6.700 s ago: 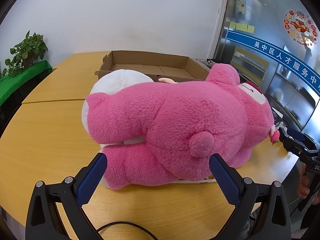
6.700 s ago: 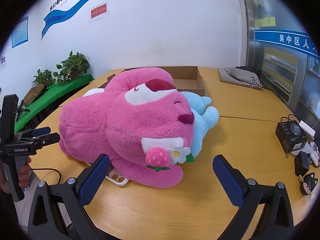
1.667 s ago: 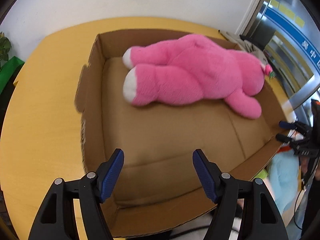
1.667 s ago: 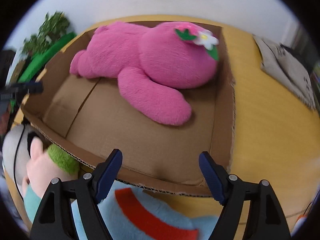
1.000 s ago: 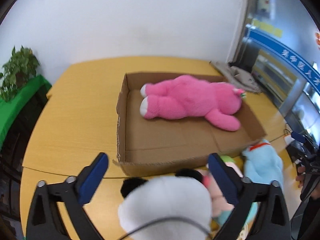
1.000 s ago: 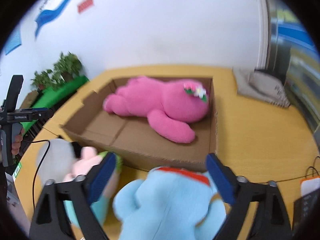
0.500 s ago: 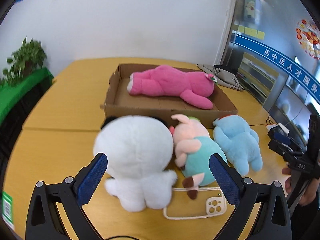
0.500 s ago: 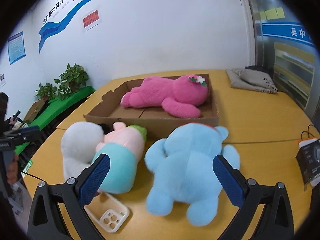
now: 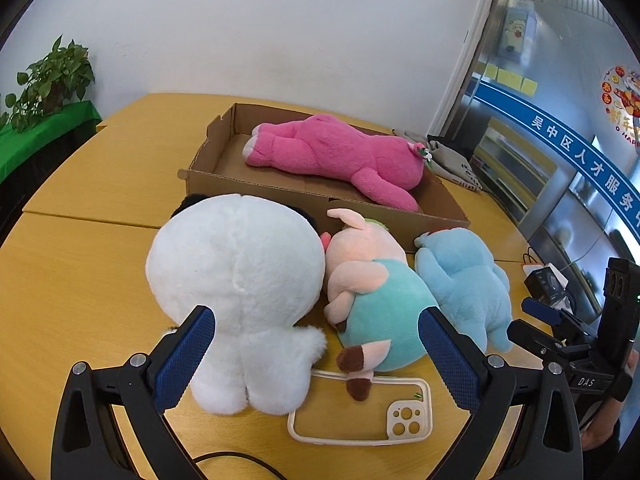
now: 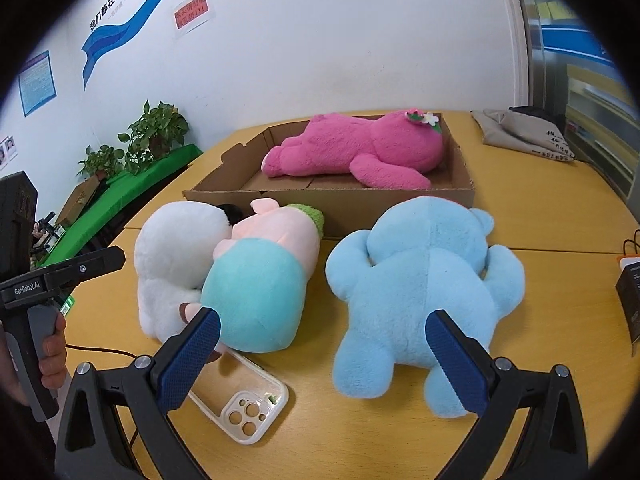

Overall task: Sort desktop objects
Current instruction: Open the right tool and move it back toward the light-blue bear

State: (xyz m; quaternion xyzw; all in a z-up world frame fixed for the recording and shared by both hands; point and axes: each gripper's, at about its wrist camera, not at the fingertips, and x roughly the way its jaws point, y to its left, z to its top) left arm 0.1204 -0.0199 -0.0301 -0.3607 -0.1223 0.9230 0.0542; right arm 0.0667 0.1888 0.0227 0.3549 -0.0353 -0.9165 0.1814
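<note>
The blue plush (image 10: 424, 284) is seen lower centre, lengthwise between the wide-spread, empty right gripper (image 10: 324, 356) (nearer); the cardboard box (image 10: 466, 184) lies beyond, upper frame.

On the table (image 9: 80, 280) a plush bear (image 9: 336, 160) lies inside the cardboard box (image 9: 224, 186) at the far side. In front of the box three toys lie in a row: a plush panda (image 9: 240, 280) on the left, a plush pig (image 9: 372, 284) in the middle touching it, and a plush elephant (image 9: 464, 280) on the right. A phone case (image 9: 360, 416) lies nearest, partly under the pig's foot.
</note>
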